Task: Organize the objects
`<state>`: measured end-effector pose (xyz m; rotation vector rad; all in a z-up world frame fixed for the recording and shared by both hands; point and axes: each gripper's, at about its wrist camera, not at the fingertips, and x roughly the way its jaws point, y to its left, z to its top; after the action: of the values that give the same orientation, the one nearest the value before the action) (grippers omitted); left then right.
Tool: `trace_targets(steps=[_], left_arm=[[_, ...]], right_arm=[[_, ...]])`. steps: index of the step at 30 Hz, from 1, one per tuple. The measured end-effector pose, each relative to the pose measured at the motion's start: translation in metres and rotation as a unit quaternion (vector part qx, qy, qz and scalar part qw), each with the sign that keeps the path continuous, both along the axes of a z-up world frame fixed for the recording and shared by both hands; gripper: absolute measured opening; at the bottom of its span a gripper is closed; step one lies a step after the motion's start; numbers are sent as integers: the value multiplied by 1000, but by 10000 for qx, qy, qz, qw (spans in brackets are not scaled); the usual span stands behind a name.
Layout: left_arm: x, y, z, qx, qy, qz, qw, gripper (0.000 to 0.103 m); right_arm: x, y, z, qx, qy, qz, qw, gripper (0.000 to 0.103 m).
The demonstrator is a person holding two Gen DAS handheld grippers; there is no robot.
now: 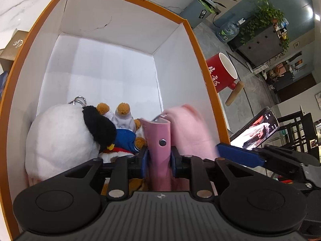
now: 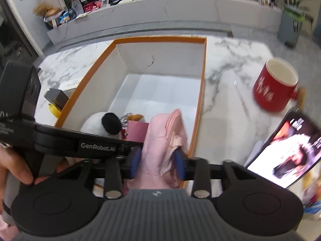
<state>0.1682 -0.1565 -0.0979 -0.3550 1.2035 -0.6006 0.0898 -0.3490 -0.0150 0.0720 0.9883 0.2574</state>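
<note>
**Both Grippers Loaded, Both at the Near End of the Box**

Plainly, each tool carries something pink, and each is held over the same corner of the orange-rimmed box (image 2: 203,76). The left gripper (image 1: 159,156) has its fingers drawn narrow against the sides of a pink case (image 1: 159,140) with a snap button, which stands upright between the pads and reaches down among the toys. Held upright like that, it can slot into the narrow gap beside the plush rather than lie across it.

The right gripper (image 2: 157,161) pinches a soft pink plush (image 2: 166,138) at its bunched lower part, so the rest of it stands up ahead of the blue pads (image 2: 136,160). It sits just inside the box's right wall, touching or nearly touching the pink case (the blur at its edge leaves that unsettled).

Already lying in the box are a white plush with a black ear (image 1: 60,134) and a small bear in a blue top (image 1: 126,138), crowded together at the near end. The far part of the white floor is bare, so packing seems to run from one end, keeping soft things side by side.

Outside, on the marble table (image 2: 230,64), stand a red mug (image 2: 274,84) and a propped phone (image 2: 284,146), both apart from the box and untouched.
</note>
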Motion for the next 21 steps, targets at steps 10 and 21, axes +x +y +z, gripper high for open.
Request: trace_targets(steps=[10, 21], left_arm=[[-1, -7, 7, -3, -52, -87, 9999, 27], [8, -27, 1, 364, -1, -52, 9993, 27]], right_arm=[[-7, 9, 3, -414, -46, 468, 9980, 15], [2, 9, -18, -420, 109, 466, 9980, 7]])
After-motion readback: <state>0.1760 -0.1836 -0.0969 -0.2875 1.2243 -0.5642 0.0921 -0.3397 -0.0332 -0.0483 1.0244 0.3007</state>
